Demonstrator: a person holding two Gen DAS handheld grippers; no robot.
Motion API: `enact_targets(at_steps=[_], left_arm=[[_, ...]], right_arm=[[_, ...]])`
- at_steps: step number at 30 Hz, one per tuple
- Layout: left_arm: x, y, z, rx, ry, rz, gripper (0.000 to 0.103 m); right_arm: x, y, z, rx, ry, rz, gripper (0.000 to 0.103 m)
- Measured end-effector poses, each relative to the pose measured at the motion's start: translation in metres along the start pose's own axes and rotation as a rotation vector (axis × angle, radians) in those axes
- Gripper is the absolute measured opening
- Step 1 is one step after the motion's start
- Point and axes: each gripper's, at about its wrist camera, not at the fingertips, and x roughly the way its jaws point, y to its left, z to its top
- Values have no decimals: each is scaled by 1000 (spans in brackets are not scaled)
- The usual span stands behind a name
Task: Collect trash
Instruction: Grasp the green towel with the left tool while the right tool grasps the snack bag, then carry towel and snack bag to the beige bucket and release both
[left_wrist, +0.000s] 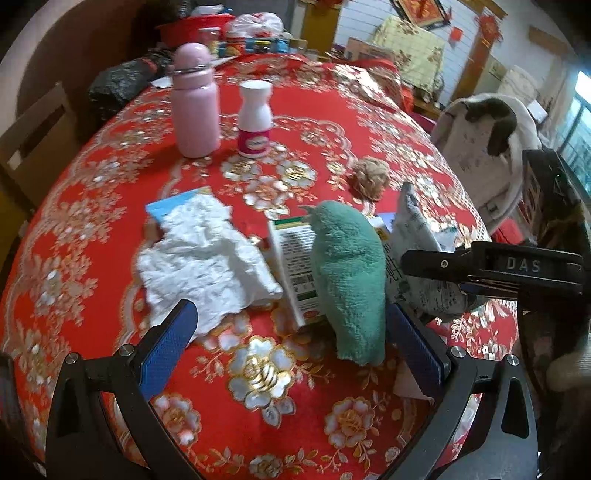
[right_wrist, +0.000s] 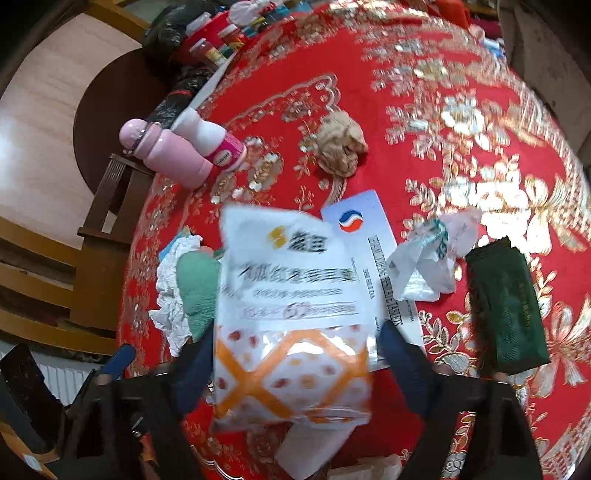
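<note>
Between the right gripper's (right_wrist: 295, 354) clenched fingers sits a white-and-orange wrapper (right_wrist: 291, 314), above a red floral tablecloth (right_wrist: 461, 74). Left of the released left gripper (left_wrist: 291, 332) lies crumpled tissue (left_wrist: 207, 258); a green cloth (left_wrist: 349, 280) stands ahead. Farther off, a pink flask (left_wrist: 194, 101) and wooden chair (left_wrist: 33, 136).
</note>
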Motion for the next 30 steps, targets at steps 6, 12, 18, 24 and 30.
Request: enact_targets(at_steps=[6,12,18,24,30], left_arm=[[26,-14,9,50,40,-47,95],[53,-21,13,46,120,-116,41],[35,-21,15,38,93,-125,34],[-1,-33,19,42,48,-131,34],[-30,-82,10,84,21,-156,34]], right_arm=[[-26,3,-6,-26,-65,4,67],[-48,3,-12,-38,-108,-11,67],[-63,-2,-27,-44,-136,-48,67],[-82,-9,-44,-76,-172,-90,67],[-114,-36,-64,-83,-200,-124,67]])
